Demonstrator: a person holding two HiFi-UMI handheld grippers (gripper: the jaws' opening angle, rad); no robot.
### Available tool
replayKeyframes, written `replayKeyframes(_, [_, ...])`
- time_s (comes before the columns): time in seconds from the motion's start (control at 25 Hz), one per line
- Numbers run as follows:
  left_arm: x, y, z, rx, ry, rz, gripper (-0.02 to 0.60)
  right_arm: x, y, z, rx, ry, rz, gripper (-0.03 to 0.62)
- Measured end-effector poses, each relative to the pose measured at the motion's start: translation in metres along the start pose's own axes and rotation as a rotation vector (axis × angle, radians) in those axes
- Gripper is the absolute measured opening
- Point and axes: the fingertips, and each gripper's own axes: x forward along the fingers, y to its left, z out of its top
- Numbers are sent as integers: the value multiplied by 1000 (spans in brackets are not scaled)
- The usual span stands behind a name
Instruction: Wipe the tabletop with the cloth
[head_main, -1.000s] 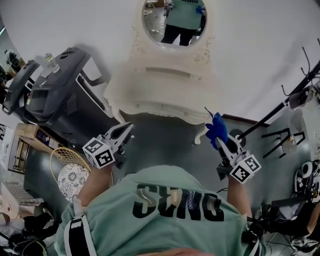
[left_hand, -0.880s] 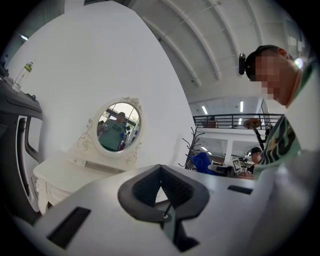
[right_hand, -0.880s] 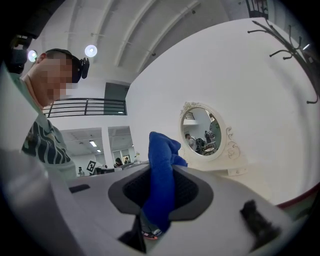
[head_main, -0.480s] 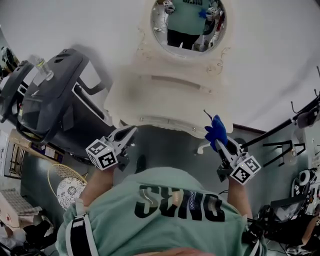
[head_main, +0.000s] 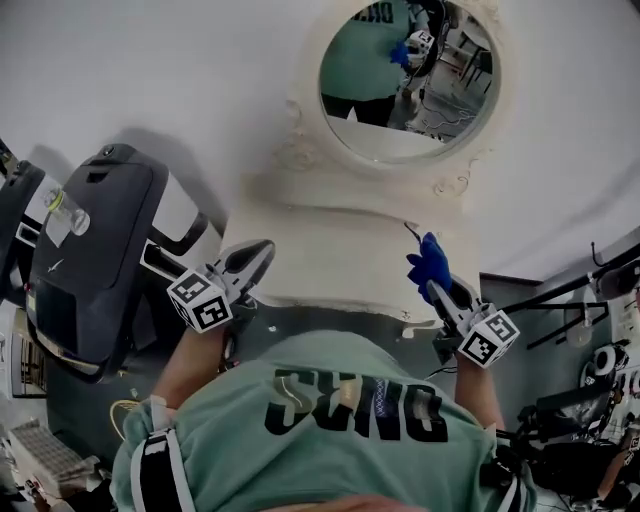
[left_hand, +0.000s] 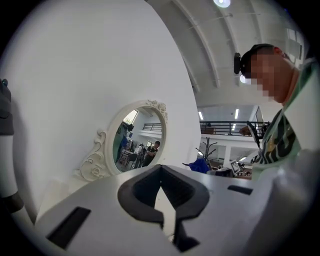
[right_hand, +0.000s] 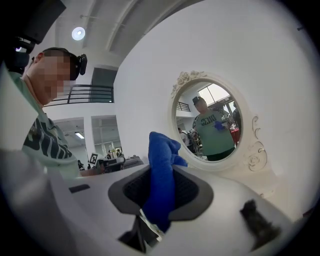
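A cream-white vanity tabletop (head_main: 335, 255) stands under an oval mirror (head_main: 405, 85). My right gripper (head_main: 437, 290) is shut on a blue cloth (head_main: 430, 262), which sticks up from the jaws over the table's right front corner. In the right gripper view the cloth (right_hand: 162, 150) is bunched between the dark pads of that gripper (right_hand: 159, 186). At the table's left front edge my left gripper (head_main: 256, 252) has its jaws together and holds nothing. The left gripper view shows the left gripper (left_hand: 161, 172) pointing at the mirror (left_hand: 132, 140).
A dark treadmill-like machine (head_main: 85, 270) stands close to the table's left side. A black stand (head_main: 585, 285) and cluttered gear are at the right. The white wall (head_main: 150, 70) rises behind the vanity. The mirror reflects a person in a green shirt.
The vanity and mirror have come closer and lower in the head view. Both grippers now reach the table's front edge. The right gripper still holds the cloth.
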Motion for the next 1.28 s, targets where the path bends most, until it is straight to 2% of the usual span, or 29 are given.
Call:
replayKeyframes(0.12, [22,26,1,-5,1,33,9,24,-31,-2,-11,51,12,97])
replayKeyframes(0.2, [36,41,-4,-19,5,81,9,43,-58,-5,-15,89,39,97])
replayKeyframes(0.36, [58,54,-10,-13,-20,228,9,99,-107,-5,-73,182,182,97])
replayKeyframes(0.44, [62,53,-13,-15,-41,300,9,133,-118,-7,-131,249,274,97])
replayKeyframes(0.52, [55,52,-20,-20,-55,384,9,172,-116,-14,-204,321,385,97])
replayKeyframes(0.64, [28,56,-28,-36,-67,512,9,244,-92,-31,-324,409,535,97])
replayKeyframes(0.76, [-14,59,-37,-44,-83,627,9,315,-46,-57,-469,489,639,97])
replayKeyframes(0.84, [-49,60,-45,-50,-101,693,9,364,-15,-79,-558,547,674,97])
replayKeyframes(0.92, [-84,64,-51,-46,-104,733,9,417,8,-103,-643,612,658,97])
replayKeyframes(1.04, [-129,70,-58,-25,-86,756,9,503,22,-140,-815,728,574,97])
replayKeyframes(1.16, [-166,76,-70,-21,-51,748,9,581,15,-180,-1003,871,455,97])
replayKeyframes(1.28, [-199,90,-84,-64,-43,744,9,646,-4,-222,-1126,1029,331,97])
